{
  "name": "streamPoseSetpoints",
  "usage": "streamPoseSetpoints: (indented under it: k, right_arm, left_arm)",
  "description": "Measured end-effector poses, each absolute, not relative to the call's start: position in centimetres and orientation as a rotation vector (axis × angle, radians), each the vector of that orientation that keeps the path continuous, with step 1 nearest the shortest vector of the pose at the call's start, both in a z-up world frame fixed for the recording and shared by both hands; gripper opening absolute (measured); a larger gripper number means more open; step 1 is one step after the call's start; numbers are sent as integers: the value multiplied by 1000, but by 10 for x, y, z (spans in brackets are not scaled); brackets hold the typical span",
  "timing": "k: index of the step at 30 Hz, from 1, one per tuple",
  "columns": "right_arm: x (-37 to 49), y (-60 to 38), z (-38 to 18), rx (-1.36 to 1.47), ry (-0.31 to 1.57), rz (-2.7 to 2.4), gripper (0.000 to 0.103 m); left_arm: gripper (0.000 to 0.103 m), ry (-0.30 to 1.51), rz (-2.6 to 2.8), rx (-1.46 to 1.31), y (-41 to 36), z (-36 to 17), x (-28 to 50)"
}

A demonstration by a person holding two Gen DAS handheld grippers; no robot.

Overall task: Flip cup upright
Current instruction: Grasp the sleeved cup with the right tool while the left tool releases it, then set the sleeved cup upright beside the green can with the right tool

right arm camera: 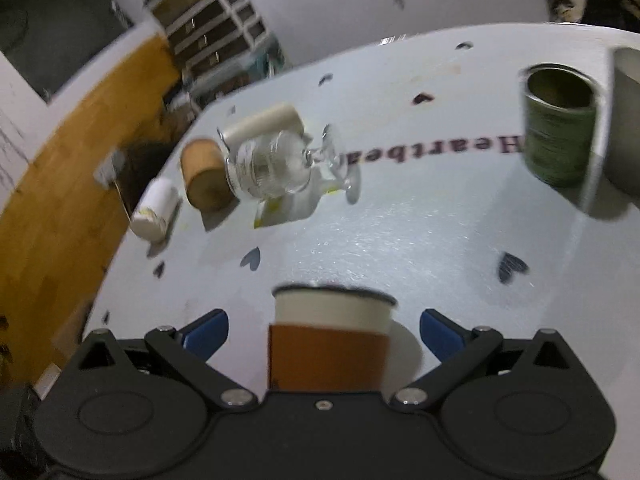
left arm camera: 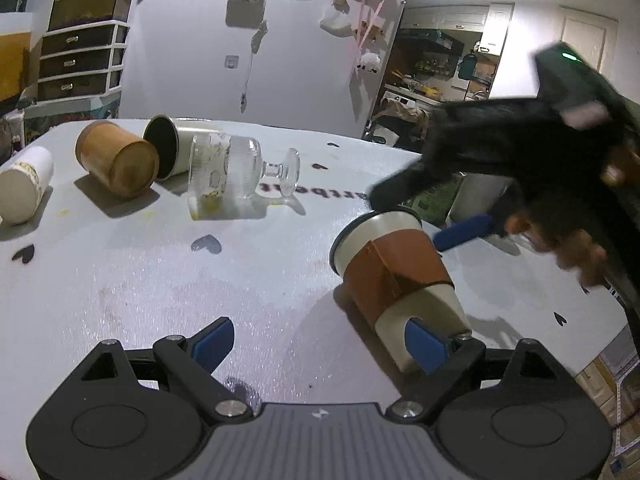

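Observation:
A white paper cup with a brown sleeve stands on the white table, seen tilted by the lens, its rim at the top. In the right wrist view the cup sits between the wide-open blue fingers of my right gripper, which do not touch it. My left gripper is open; its right finger is in front of the cup's base. The right gripper shows blurred above the cup's rim.
Lying on their sides at the far left are a white cup, a brown cup, a metal cup and a stemmed glass. A green tin and a grey cup stand upright at the right.

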State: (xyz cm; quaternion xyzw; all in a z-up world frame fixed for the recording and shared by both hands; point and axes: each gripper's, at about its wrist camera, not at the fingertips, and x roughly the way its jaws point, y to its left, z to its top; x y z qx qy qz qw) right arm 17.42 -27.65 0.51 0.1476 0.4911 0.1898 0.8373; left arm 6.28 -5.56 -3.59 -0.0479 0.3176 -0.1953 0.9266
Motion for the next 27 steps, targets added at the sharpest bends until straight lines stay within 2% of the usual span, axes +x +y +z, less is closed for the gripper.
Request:
streamPoseSetpoints:
  k: [5, 11, 12, 20, 27]
  right_arm:
    - [197, -253, -15, 250, 1161, 395, 102]
    - [202, -252, -22, 224, 1158, 353, 85]
    - [200, -253, -20, 214, 1146, 352, 83]
    - [191, -272, 25, 94, 926, 305, 83]
    - [225, -286, 29, 8, 744, 138, 83]
  left_arm:
    - [92, 649, -406, -101, -53, -39, 61]
    - [92, 647, -403, -105, -52, -40, 60]
    - [92, 646, -403, -105, -51, -40, 60]
    - [92, 621, -405, -94, -52, -34, 56]
    - [92, 600, -396, -72, -52, -32, 54]
